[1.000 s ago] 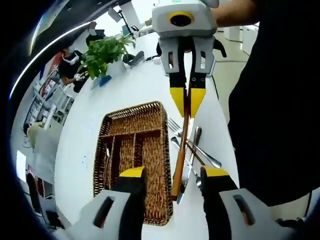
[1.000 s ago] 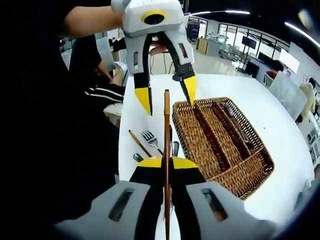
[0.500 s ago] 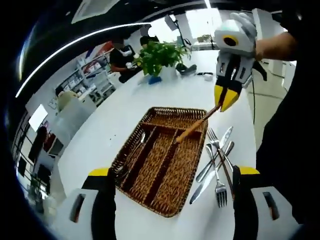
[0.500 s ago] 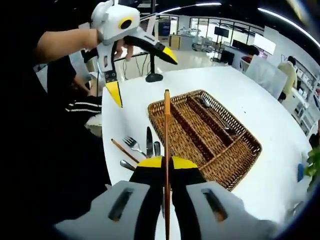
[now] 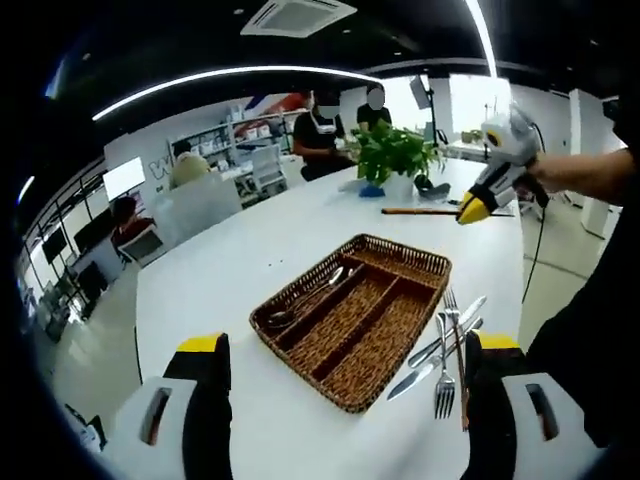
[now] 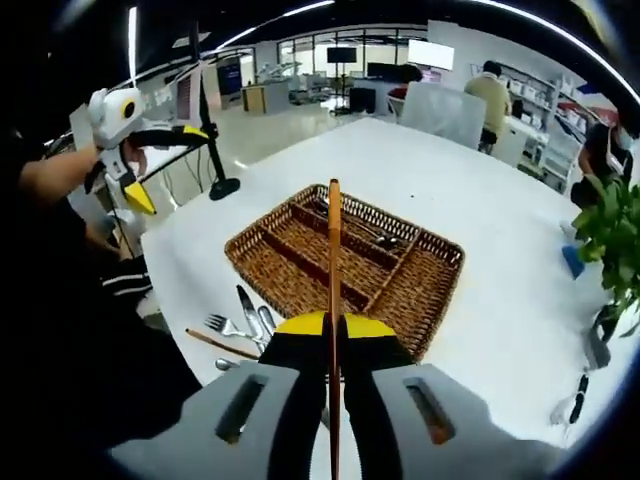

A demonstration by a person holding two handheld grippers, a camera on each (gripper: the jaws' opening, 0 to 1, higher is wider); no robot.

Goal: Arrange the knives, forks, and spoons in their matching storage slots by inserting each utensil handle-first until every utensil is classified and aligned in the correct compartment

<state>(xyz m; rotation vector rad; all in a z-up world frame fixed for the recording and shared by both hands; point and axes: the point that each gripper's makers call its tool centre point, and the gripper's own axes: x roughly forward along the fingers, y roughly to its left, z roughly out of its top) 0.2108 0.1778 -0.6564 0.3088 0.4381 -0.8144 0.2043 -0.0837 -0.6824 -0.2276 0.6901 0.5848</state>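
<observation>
Our left hand-held gripper [image 5: 340, 345] has its yellow-tipped jaws spread wide apart with nothing between them; in the right gripper view it [image 6: 165, 165] hangs off to the side, gripped by our hand [image 6: 130, 155]. Our right hand-held gripper [image 6: 333, 322] has its jaws pressed together on a wooden-handled utensil [image 6: 333, 300], and in the left gripper view it [image 5: 472, 210] is raised on an outstretched arm [image 5: 580, 170].
</observation>
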